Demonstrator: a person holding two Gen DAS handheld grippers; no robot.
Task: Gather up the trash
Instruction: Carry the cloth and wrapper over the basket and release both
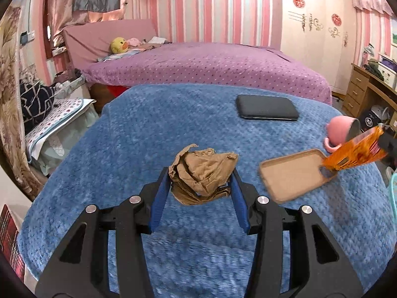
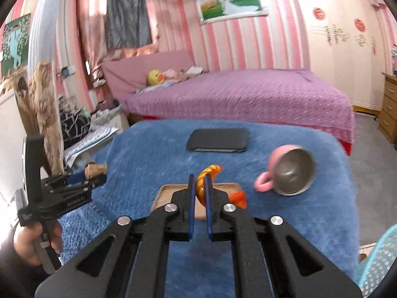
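— So, how are your hands placed?

— My left hand (image 2: 34, 243) is low at the left side of the blue blanket (image 1: 139, 129). It is wrapped around the black handle, and the left gripper (image 1: 201, 176) points forward over the blanket. The right gripper (image 2: 200, 186) is held above the right part of the blanket, over the brown tray (image 1: 292, 173).

— And how far open are the tools?

— On the left one the blue fingers (image 1: 160, 193) stand partly apart, and they press on both sides of the crumpled brown paper (image 1: 203, 171). The paper is clamped between them and sits at the tips. On the right one the fingers (image 2: 191, 203) are almost together, with only a thin gap, and the orange wrapper (image 2: 207, 177) is pinched in this gap. Its upper end curls out above the tips; the lower end hangs out on the right side over the tray.

— What lies around them?

— A pink cup (image 2: 287, 171) lies on its side just beside the tray, its metal inside turned toward the right camera. A flat black case (image 1: 266, 108) lies farther back on the blanket, well apart from both tools. A turquoise basket (image 2: 379, 263) shows at the right edge.
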